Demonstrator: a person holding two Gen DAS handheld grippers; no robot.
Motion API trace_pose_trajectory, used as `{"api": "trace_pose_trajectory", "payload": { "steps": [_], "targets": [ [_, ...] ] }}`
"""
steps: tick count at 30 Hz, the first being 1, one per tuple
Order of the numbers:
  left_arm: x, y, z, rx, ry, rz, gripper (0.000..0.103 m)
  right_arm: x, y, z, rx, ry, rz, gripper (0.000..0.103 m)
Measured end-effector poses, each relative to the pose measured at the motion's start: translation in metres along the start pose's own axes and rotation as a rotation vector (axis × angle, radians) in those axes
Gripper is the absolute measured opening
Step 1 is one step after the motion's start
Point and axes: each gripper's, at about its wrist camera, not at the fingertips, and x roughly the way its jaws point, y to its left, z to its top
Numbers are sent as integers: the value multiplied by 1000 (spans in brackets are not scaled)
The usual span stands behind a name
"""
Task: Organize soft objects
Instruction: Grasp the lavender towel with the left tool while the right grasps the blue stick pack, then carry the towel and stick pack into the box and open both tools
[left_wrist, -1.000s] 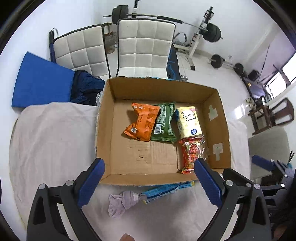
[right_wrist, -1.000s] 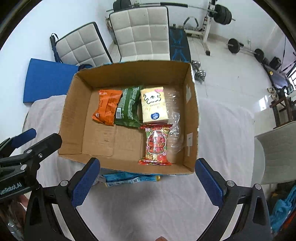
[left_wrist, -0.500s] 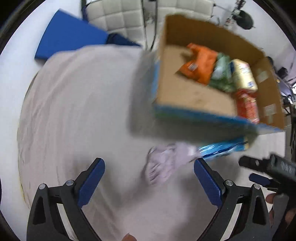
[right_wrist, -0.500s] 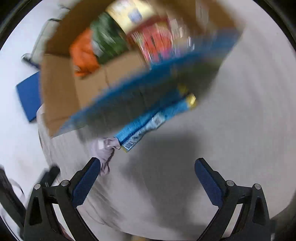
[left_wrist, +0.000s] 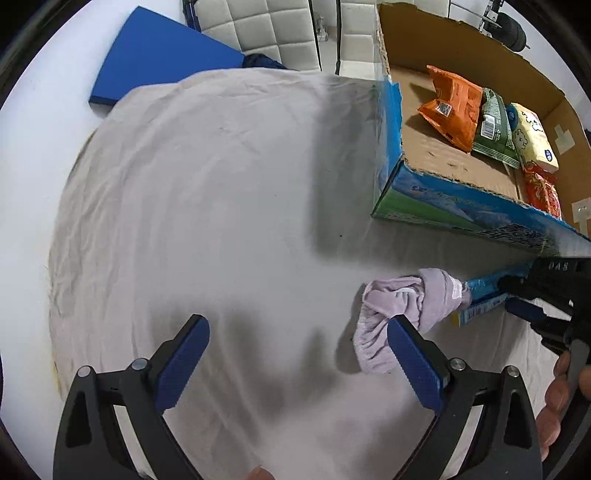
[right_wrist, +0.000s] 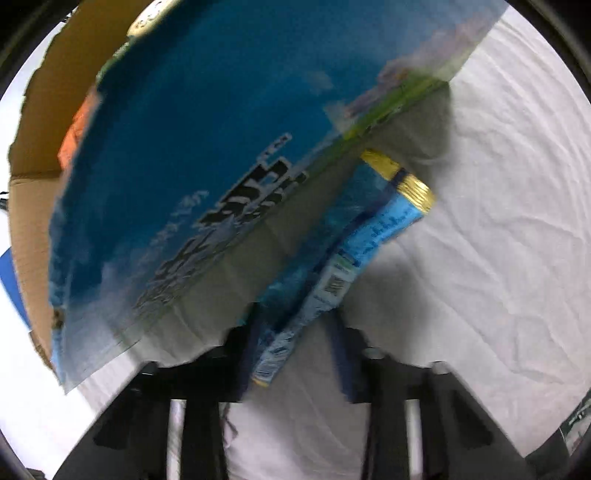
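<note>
On the cloth-covered bench (left_wrist: 221, 206), left gripper (left_wrist: 295, 354) hovers low, jaws wide apart, nothing between them. Just to its right lies a crumpled lilac cloth (left_wrist: 402, 314), touching a blue snack packet (right_wrist: 332, 266). Right gripper (right_wrist: 295, 354) has jaws narrowed around that packet's end; blur hides whether they grip. Behind, cardboard box (left_wrist: 461, 206) holds orange, green, yellow, red packs.

The cloth-covered desk (left_wrist: 192, 192) lies bare to the left of the cardboard box (left_wrist: 436, 199). The box's blue wall blocks the far right side. The lilac garment (left_wrist: 399, 314) lies just beside the left tool's (left_wrist: 295, 354) right finger. The blue packet (right_wrist: 332, 258) occupies the narrow gap along the box's wall, with the right tool (right_wrist: 295, 354) around its near end.
</note>
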Motion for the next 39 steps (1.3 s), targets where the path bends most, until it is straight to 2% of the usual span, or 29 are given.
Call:
{"api": "trace_pose_trajectory", "payload": {
  "steps": [2, 5, 7, 11, 14, 18, 20, 21, 22, 23, 25, 26, 29, 31, 32, 35, 39],
  "targets": [
    [3, -3, 1, 0, 15, -16, 99, 0, -2, -3, 1, 9, -5, 19],
    [3, -7, -1, 7, 31, -38, 99, -2, -15, -5, -4, 44, -5, 15],
    [5, -14, 0, 28, 45, -58, 99, -4, -24, -6, -56, 72, -24, 14],
    [13, -41, 5, 134, 95, -110, 99, -12, -52, -9, -221, 141, -113, 13],
    [26, -67, 12, 233, 140, -106, 99, -18, -65, -8, -306, 160, -172, 14],
    [54, -94, 21, 339, 231, -98, 99, -23, -63, -9, -395, 173, -200, 15],
    [68, -102, 22, 369, 285, -116, 99, -26, -54, -8, -434, 157, -230, 20],
    [72, -104, 23, 373, 296, -124, 97, -27, -51, -6, -442, 153, -234, 22],
    [77, -105, 24, 364, 310, -145, 84, -27, -49, -6, -442, 155, -236, 27],
    [78, -104, 24, 353, 312, -159, 63, -30, -46, -1, -442, 160, -230, 32],
    [77, -100, 26, 314, 308, -156, 53, -28, -43, -2, -436, 169, -223, 40],
    [75, -97, 26, 283, 309, -179, 49, -27, -46, -3, -437, 169, -228, 43],
    [71, -85, 18, 161, 340, -237, 44, -26, -49, 0, -425, 168, -239, 43],
    [67, -79, 8, 104, 334, -241, 43, -18, -43, -4, -418, 177, -248, 43],
    [65, -78, 4, 93, 329, -239, 43, -15, -47, 7, -415, 177, -250, 43],
    [70, -81, -3, 108, 316, -202, 47, -16, -60, 12, -410, 179, -269, 43],
    [81, -101, -1, 169, 316, -135, 49, -9, -58, 13, -410, 187, -266, 46]
  ]
}}
